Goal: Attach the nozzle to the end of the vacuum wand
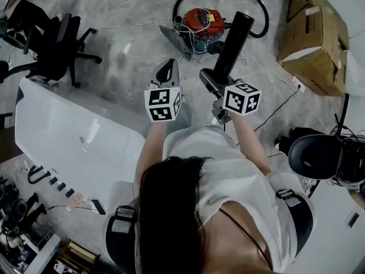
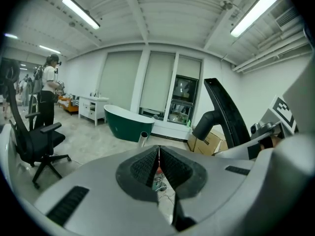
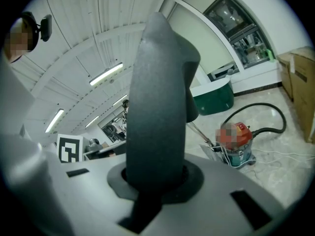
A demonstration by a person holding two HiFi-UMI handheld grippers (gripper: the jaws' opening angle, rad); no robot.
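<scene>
Head view: the person holds both grippers out over the grey floor. The left gripper [image 1: 167, 73] carries nothing. The right gripper [image 1: 215, 83] grips the lower end of the black nozzle [image 1: 235, 41], which slants up and away toward the red vacuum [image 1: 201, 20] on the far floor. Cardboard boxes [image 1: 312, 39] stand at the far right.

Left gripper view: its ribbed pads [image 2: 147, 165] meet, jaws together and empty – the nozzle [image 2: 224, 111] rises just to the right.

Right gripper view: the jaws are clamped on the nozzle [image 3: 157, 102], which fills the centre. The thin metal wand [image 3: 199, 131] leans by the vacuum [image 3: 235, 142], well apart from the nozzle.
</scene>
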